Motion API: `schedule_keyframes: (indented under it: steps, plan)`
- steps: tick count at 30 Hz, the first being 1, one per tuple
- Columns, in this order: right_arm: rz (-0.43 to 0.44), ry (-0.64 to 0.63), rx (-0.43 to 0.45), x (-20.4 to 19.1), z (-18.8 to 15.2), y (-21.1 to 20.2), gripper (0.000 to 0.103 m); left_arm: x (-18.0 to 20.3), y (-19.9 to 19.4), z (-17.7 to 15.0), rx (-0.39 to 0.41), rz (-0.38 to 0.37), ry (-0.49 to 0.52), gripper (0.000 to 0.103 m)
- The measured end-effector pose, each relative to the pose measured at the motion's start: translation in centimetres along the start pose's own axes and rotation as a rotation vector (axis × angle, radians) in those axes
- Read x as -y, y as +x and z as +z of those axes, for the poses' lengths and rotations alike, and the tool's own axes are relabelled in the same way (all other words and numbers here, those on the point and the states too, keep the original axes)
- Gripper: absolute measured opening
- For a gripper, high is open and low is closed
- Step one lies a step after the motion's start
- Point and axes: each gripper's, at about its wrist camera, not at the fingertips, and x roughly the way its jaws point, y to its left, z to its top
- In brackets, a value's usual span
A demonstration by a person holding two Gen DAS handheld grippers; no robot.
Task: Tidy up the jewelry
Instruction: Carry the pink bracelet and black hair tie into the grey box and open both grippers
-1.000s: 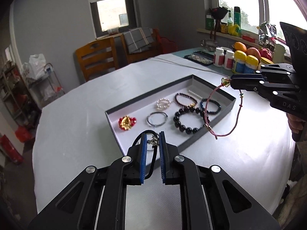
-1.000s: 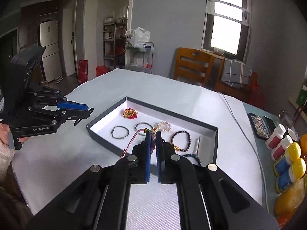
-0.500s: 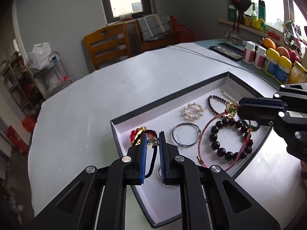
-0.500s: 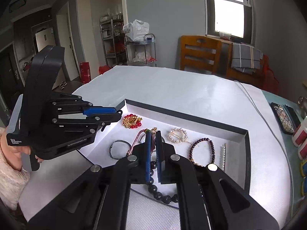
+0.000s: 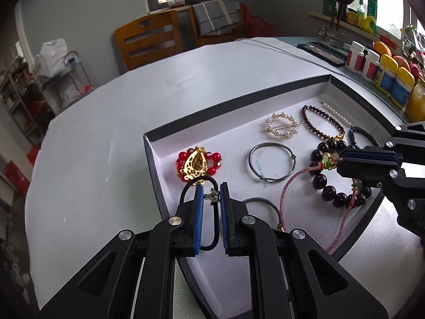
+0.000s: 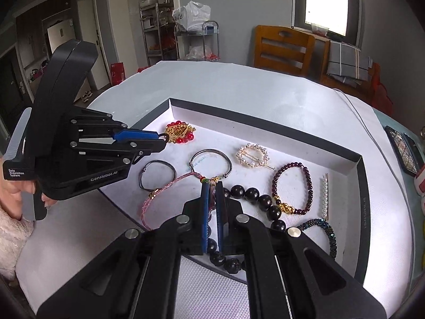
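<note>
A grey tray (image 5: 239, 103) (image 6: 265, 122) with a white floor holds several pieces of jewelry. My left gripper (image 5: 212, 194) (image 6: 162, 139) hangs low over the tray's near left corner, shut on a black hair tie (image 5: 212, 228) with a small silver charm. Just beyond it lies a red and gold brooch (image 5: 198, 163) (image 6: 180, 133). My right gripper (image 6: 211, 186) (image 5: 338, 160) is shut on the charm end of a pink braided cord bracelet (image 6: 170, 186) (image 5: 285, 194). The cord's loop trails onto the tray floor, across a bracelet of big dark beads (image 6: 255, 196) (image 5: 329, 180).
Also in the tray are a silver bangle (image 5: 272, 162), a pearl ring clip (image 5: 281, 126), a garnet bracelet (image 6: 292, 186), a pearl bar clip (image 6: 324, 196) and a blue bead bracelet (image 6: 324, 228). Bottles (image 5: 385, 71) line the table's right edge. Wooden chairs (image 5: 148, 40) stand behind.
Both grippers have come down and forward over the tray, each still gripping its piece. The pink cord, earlier hanging free in the air, now rests partly on the tray floor.
</note>
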Motion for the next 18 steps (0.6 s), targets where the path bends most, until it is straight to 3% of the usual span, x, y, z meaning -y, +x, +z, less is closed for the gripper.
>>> schedule_keyframes:
  steps: [4,8,10,13,15,18]
  plan:
    - [0.001,-0.001,-0.015,-0.2,-0.2,0.4,0.005,-0.1,-0.1,0.0,0.001,-0.016,-0.015,0.014]
    - [-0.004,0.018,-0.016,0.2,-0.2,0.3,0.005,-0.1,-0.5,0.1,0.014,-0.034,-0.026,0.032]
    - [-0.004,0.03,-0.011,0.5,-0.1,0.2,0.005,-0.1,-0.7,0.1,0.018,-0.041,-0.031,0.032]
    - [-0.002,0.049,-0.01,0.8,-0.2,0.0,0.014,-0.1,-1.5,0.3,0.033,-0.065,-0.048,0.035]
    - [0.01,0.066,-0.007,1.1,-0.1,-0.2,0.029,-0.1,-2.4,0.4,0.056,-0.067,-0.057,0.051]
    - [0.012,0.082,0.001,1.4,-0.1,-0.9,0.033,0.1,-3.8,0.5,0.085,-0.076,-0.067,0.058]
